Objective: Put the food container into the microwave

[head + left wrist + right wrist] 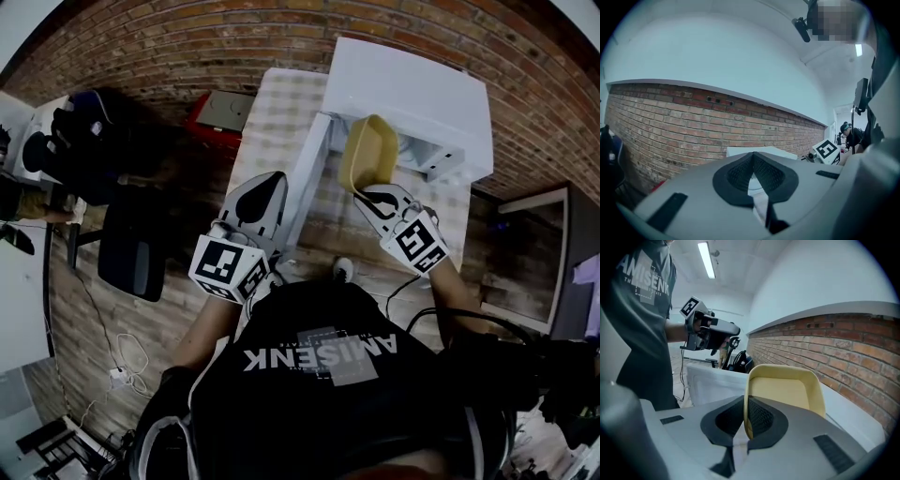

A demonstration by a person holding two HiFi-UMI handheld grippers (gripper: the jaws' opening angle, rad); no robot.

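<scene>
**Insertion step: container at the microwave opening**

The right tool (375, 195) pinches the near rim of the pale yellow rectangular plastic food container (367, 155). The container is tipped on edge just ahead of the tool, at the front of the white box microwave (403, 84). The left tool (265, 192) is pressed together and empty, beside the open white microwave door (307, 178).

Judgement: the next move is to level the container, advance it inside, then release.

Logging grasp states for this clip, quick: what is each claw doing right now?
Left claw: closed, empty.
Right claw: closed on the rim of the yellow food container.
</scene>
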